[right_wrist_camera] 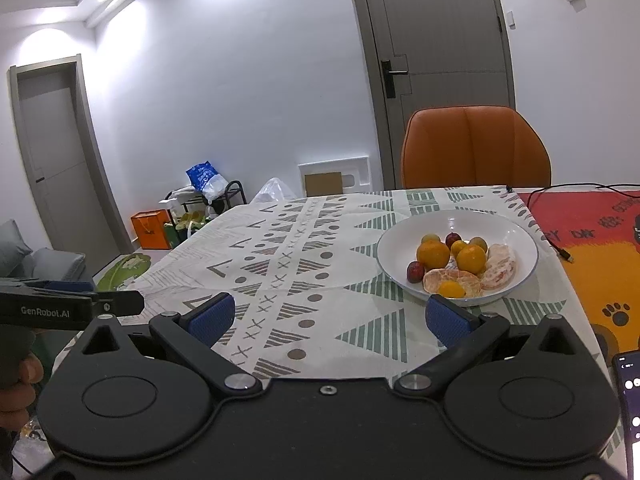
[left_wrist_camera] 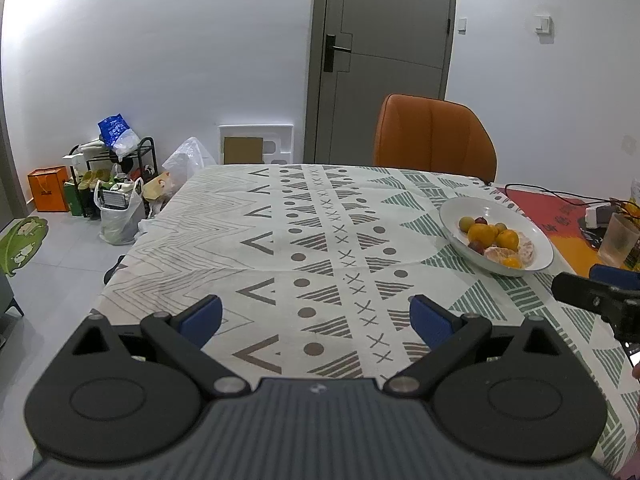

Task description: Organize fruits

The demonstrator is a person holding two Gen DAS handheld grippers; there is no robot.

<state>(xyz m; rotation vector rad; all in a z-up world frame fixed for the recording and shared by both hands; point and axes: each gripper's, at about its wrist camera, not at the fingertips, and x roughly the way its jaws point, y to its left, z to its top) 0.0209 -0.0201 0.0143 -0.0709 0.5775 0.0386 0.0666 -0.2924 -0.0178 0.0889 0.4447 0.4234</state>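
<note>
A white bowl on the patterned tablecloth holds oranges, small red and green plums and peeled citrus pieces. In the left wrist view the bowl is at the right, far from my left gripper, which is open and empty over the cloth. My right gripper is open and empty, its right fingertip just in front of the bowl's near rim. Each gripper shows at the edge of the other's view.
An orange chair stands behind the table. A red-orange mat with a cable lies right of the bowl, a phone at the near right. A plastic cup stands at far right. Bags and a shoe rack sit on the floor left.
</note>
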